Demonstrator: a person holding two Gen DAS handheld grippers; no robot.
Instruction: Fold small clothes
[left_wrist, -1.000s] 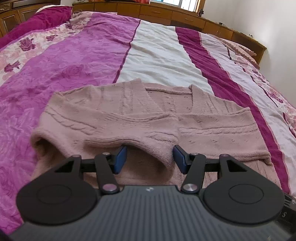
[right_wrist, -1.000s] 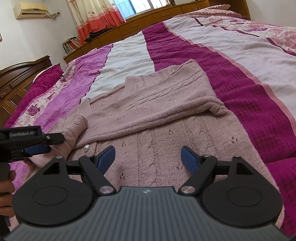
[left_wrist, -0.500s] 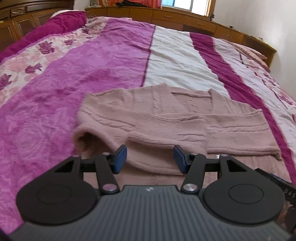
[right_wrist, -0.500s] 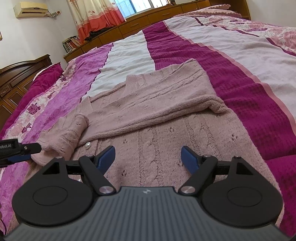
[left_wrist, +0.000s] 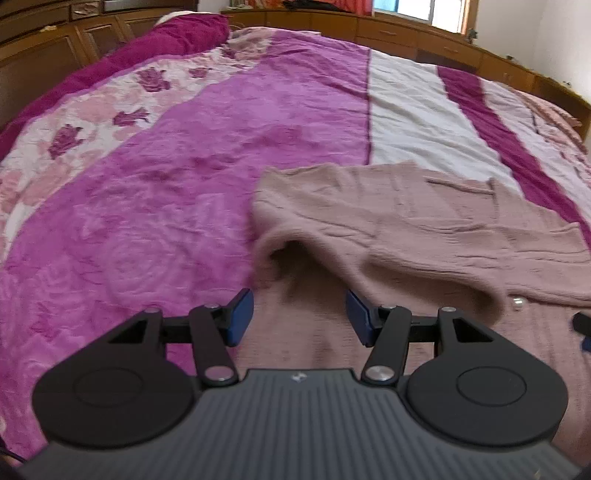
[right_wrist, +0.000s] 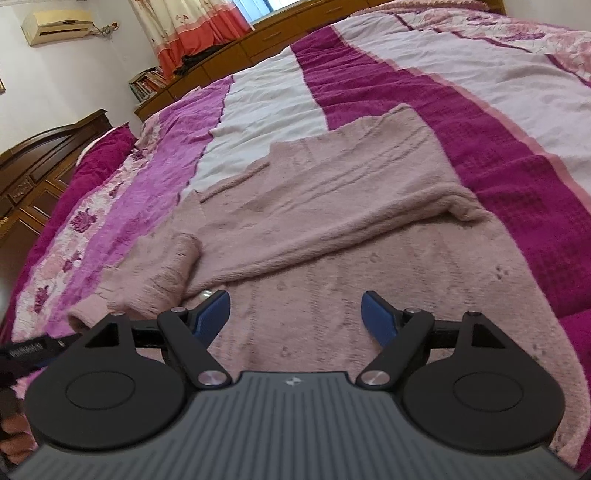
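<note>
Cardigan (left_wrist: 424, 229) fills the centre and right of your left wrist view, a dusty pink cable knit spread flat on the striped bedspread (left_wrist: 184, 184). Your left gripper (left_wrist: 299, 319) hangs released just short of it, blue pads wide apart, nothing between them. The folded left sleeve (left_wrist: 388, 273) lies across the body just beyond the right pad, its open cuff end gaping toward the centre of the frame. A small button (left_wrist: 517, 303) shows at the right, below the sleeve edge.

In your right wrist view the cardigan (right_wrist: 332, 229) runs from the lower centre up toward the upper middle. Your right gripper (right_wrist: 295, 317) is also released, pads spread over the lower front panel, gripping nothing. The right sleeve (right_wrist: 332, 236) crosses the body diagonally, and the other cuff (right_wrist: 173, 266) sits rolled at the left, just above your left pad. The tip of your left gripper (right_wrist: 33, 349) pokes in at the lower left edge, apart from the knit.

Compared with a second ago, your left gripper has backed away and swung left: the sleeve it hovered over now sits right of centre, and far more bedspread shows. Your right gripper has barely shifted, and the cardigan lies as it did.
</note>
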